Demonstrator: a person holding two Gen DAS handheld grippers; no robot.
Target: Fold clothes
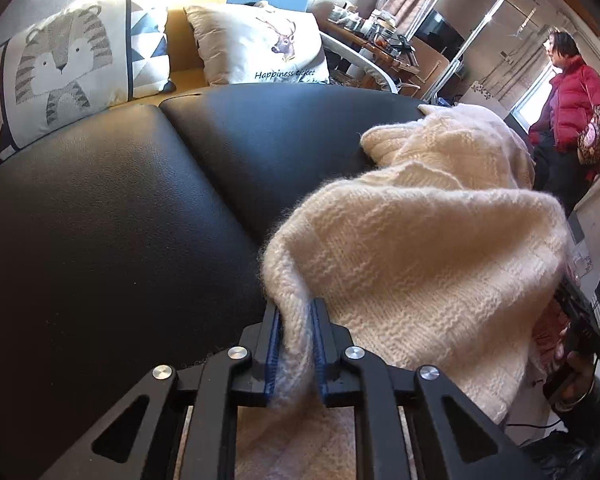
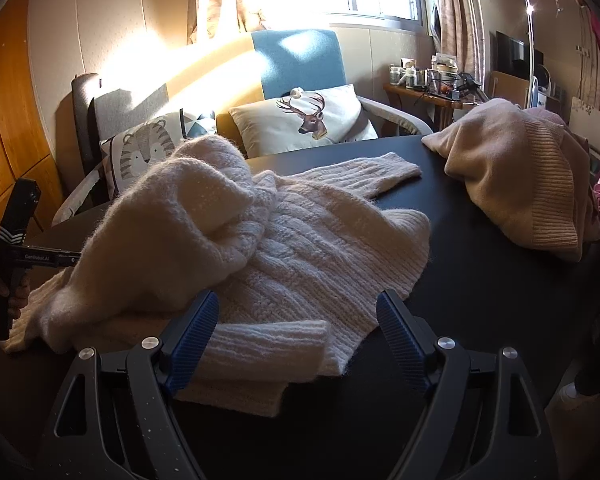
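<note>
A cream sweater (image 2: pixel 300 248) is spread on the black bench (image 2: pixel 480 300) and gripped at one edge by the left tool (image 1: pixel 294 344).

In the left wrist view, a thick knitted edge of the sweater is clamped between the blue pads (image 1: pixel 271 344) of the left tool, and the fabric is lifted in a fold above the bench. In the right wrist view, the right tool (image 2: pixel 298 344) is held with its fingers wide apart over the near hem, nothing being gripped; a sleeve (image 2: pixel 364 172) is stretched toward the far side. A beige garment (image 2: pixel 516 184) is heaped on the bench to the right, apart from the sweater. A deer-print cushion (image 2: pixel 308 120) is seen on the sofa behind.
</note>
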